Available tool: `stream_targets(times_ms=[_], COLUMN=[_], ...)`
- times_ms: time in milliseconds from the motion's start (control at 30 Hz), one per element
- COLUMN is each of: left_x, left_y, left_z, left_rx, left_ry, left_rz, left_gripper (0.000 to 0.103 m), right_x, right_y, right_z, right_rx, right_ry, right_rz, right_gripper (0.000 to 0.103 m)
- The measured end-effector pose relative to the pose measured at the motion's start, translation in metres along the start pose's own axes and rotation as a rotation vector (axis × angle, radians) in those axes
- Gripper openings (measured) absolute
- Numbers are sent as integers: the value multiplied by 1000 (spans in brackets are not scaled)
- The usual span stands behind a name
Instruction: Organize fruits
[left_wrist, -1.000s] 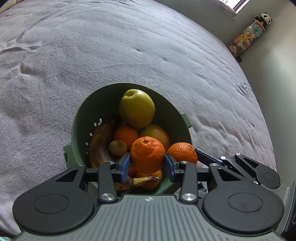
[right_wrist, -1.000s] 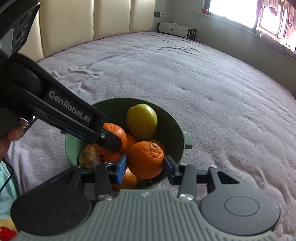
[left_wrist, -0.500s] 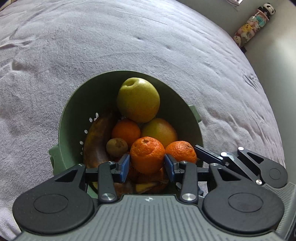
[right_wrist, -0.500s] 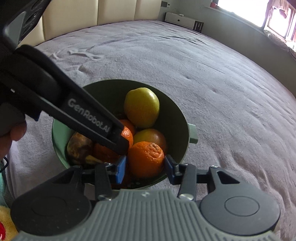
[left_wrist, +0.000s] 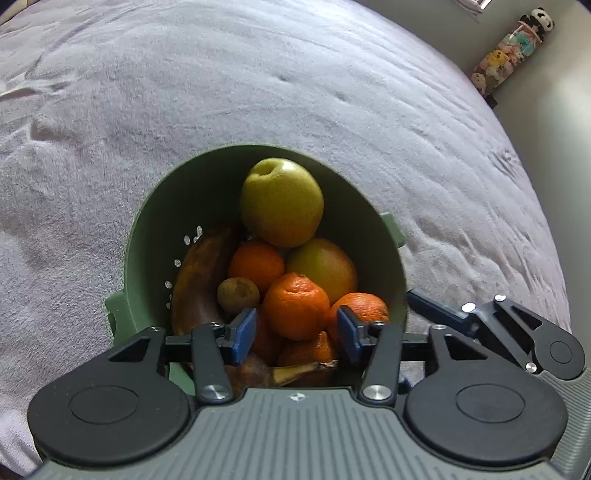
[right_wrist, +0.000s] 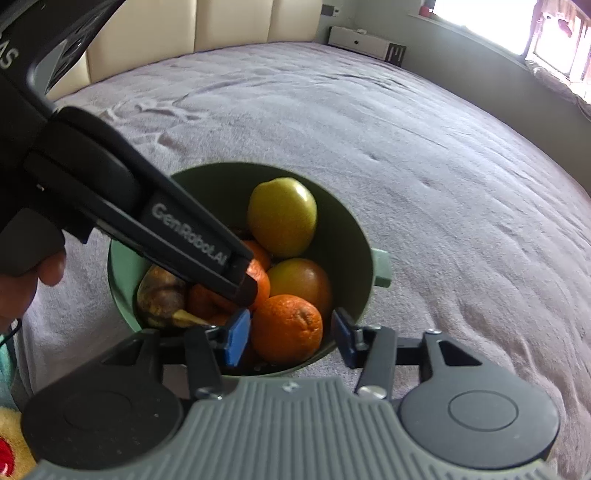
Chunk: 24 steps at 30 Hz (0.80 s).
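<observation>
Materials and finishes, taken from the green colander (left_wrist: 373, 236)

Colander: matt moulded plastic, smooth, perforated on one wall. Inside it: apple (left_wrist: 282, 201) with a smooth, faintly glossy skin; mandarin (left_wrist: 295, 304) with dimpled, low-sheen peel; banana (left_wrist: 199, 280) with dull, brown, leathery skin; small brown fruit (left_wrist: 238, 294) with a rough matt surface. Under the colander: grey bed cover (left_wrist: 258, 92), soft napped cloth, lightly creased. Over its near rim: left gripper (left_wrist: 297, 330) and right gripper (right_wrist: 288, 338), both matt black plastic with bright metal screws, smooth blue pads and ribbed grey housing.
</observation>
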<state>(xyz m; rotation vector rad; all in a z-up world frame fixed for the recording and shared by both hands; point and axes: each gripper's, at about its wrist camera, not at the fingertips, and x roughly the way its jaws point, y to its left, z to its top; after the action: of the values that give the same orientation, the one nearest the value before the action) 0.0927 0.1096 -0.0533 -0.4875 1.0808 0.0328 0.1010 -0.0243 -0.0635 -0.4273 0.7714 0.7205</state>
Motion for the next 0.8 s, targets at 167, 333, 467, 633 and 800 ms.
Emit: stream_targets(times_ms=[167,333,467,633,800], left_x=[-23,-59,-87,-116,-125], left_y=[-9,-22,-36,-58,-80], left_z=[-3,-11,-20,-33,-53], left_rx=[28,106,186,314,419], left_ry=[-64,-217,-342,-482,-554], left_rz=[-28,-17,33,119,193], left_gripper=[69,69,69,73,83], right_x=[-21,-48,-74,-108,-134], right_y=[-9,-15,-31,-48,-39], right_z=[3,7,9,2,-12], right_rx=[75,145,282,441,442], right_ry=[-56,-116,-139,-162,-181], right_rz=[-19,-122,-165,-160,-202], right_gripper=[77,85,93,96,99])
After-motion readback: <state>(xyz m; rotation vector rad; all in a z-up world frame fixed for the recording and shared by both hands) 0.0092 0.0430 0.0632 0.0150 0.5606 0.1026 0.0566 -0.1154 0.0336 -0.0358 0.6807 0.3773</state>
